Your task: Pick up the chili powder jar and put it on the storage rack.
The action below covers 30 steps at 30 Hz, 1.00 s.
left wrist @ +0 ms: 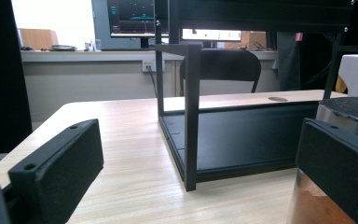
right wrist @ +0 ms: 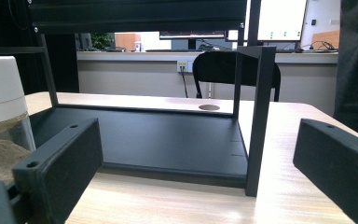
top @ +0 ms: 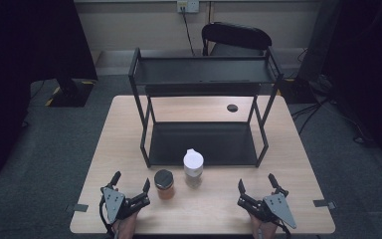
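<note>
A black two-tier shelf rack (top: 204, 114) stands on the light wooden table (top: 119, 129), and everything else is best placed against it. Just in front of the rack's lower tier, toward the person, stands a jar with a white lid (top: 193, 168), clear-walled with pale sandy contents visible in the right gripper view (right wrist: 2, 121). Just beside that jar, on its left and a little nearer the person, stands a shorter jar with a black lid (top: 164, 184) holding something amber-brown; the two jars are close together but not clearly touching. The left claw (top: 130, 183) rests at the near table edge, in front of the rack's left front post, its jaws spread apart with nothing between them; its right jaw sits just beside the black-lidded jar, which crowds the right side of the left gripper view (left wrist: 349, 109). The right claw (top: 256, 182) lies at the near edge in front of the rack's right front post, jaws likewise spread and empty, well apart from both jars. A round dark grommet hole (top: 232, 107) sits in the table behind the rack's lower tier. A black chair (top: 236, 37) stands beyond the rack, past the far table edge, and a wall socket (top: 187, 6) with a cable is on the wall behind it.
</note>
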Each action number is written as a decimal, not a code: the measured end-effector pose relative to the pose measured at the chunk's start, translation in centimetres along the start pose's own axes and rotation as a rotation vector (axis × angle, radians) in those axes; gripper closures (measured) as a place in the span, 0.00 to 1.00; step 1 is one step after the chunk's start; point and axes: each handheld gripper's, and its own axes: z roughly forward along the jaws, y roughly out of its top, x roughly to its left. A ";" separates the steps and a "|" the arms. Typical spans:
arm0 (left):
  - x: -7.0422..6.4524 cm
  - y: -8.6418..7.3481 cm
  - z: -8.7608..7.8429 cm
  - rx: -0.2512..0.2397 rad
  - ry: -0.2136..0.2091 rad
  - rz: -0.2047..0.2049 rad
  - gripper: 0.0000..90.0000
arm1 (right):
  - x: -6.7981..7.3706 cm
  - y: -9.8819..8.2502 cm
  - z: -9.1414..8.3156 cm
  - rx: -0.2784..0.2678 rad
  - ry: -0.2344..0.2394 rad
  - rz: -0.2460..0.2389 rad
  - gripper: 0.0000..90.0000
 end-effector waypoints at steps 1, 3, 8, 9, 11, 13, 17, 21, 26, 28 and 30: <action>0.0 0.0 0.0 0.001 -0.002 -0.004 0.00 | 0.0 0.0 0.0 0.000 0.000 0.000 0.00; 0.1 0.1 0.0 0.005 -0.002 -0.008 0.00 | 0.0 0.0 0.0 0.000 0.000 0.000 0.00; 0.1 0.3 0.0 0.011 -0.002 -0.008 0.00 | 0.0 0.0 0.0 0.000 -0.002 0.000 0.00; 0.1 0.4 -0.1 0.008 -0.003 -0.013 0.00 | 0.1 0.0 0.0 0.000 -0.003 0.000 0.00; 0.2 0.5 -0.1 0.006 -0.006 -0.013 0.00 | 0.1 0.0 0.0 0.000 -0.004 0.000 0.00; 0.4 0.7 -0.2 0.010 -0.022 -0.021 0.00 | 0.1 0.0 0.0 0.000 -0.005 0.000 0.00; 0.5 1.3 -0.4 0.017 -0.045 -0.031 0.00 | 0.1 0.0 0.0 0.000 -0.005 0.000 0.00; 0.5 1.9 -0.6 0.016 -0.058 -0.037 0.00 | 0.1 0.0 0.0 0.000 -0.005 0.000 0.00; 0.5 2.7 -1.1 0.005 -0.085 -0.052 0.00 | 0.1 0.0 0.0 0.000 -0.005 0.000 0.00; 0.4 3.0 -1.3 -0.002 -0.093 -0.043 0.00 | 0.1 0.0 0.0 0.000 -0.005 0.000 0.00; 0.3 3.4 -1.4 -0.007 -0.105 -0.041 0.00 | 0.1 0.0 0.0 0.000 -0.005 0.000 0.00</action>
